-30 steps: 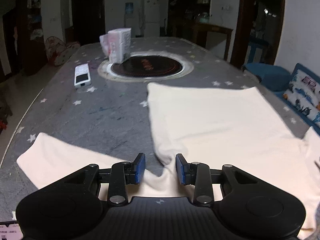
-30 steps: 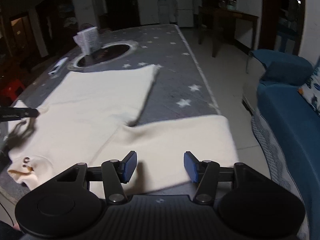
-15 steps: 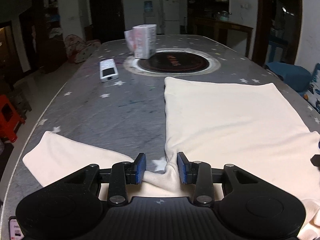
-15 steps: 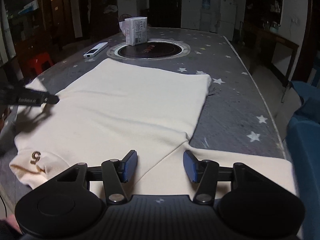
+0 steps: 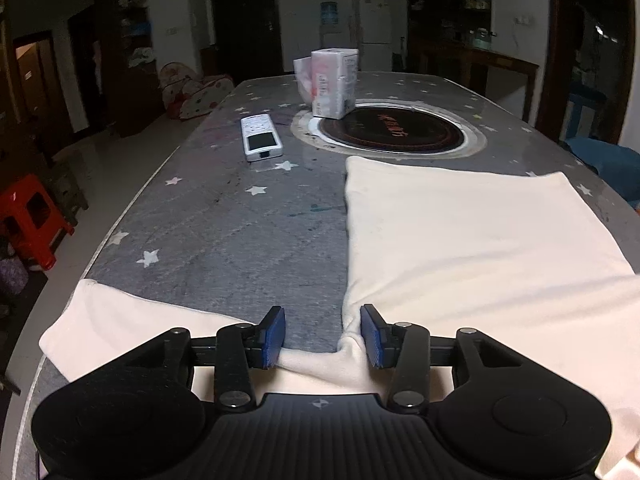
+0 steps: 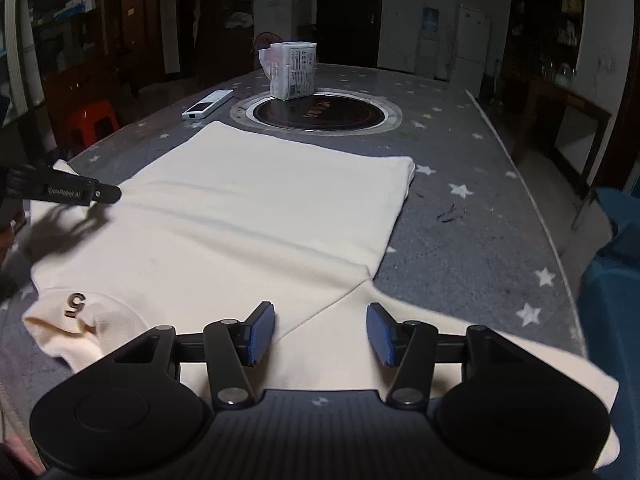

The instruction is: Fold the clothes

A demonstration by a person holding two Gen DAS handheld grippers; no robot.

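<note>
A cream T-shirt (image 5: 460, 240) lies flat on the grey star-patterned table (image 5: 240, 232), hem toward the far end. My left gripper (image 5: 322, 336) sits at the left armpit, where the sleeve (image 5: 120, 320) meets the body. Its jaws are opening, and a slack fold of cloth lies between the blue pads. My right gripper (image 6: 320, 332) hovers open over the right armpit seam, its pads apart above the cloth. The collar label (image 6: 76, 304) shows at the near left. The left gripper's finger (image 6: 100, 194) pokes in from the left edge of the right wrist view.
A white remote (image 5: 261, 137) and a wrapped tissue pack (image 5: 334, 82) sit beyond the shirt by a round black hotplate (image 5: 392, 130). A red stool (image 5: 32, 216) stands left of the table, and a blue sofa (image 6: 612, 300) lies to the right.
The left jaws have spread and the pinched bunch of cloth has slackened. The right gripper has shifted from over the sleeve to the armpit seam, rolling level.
</note>
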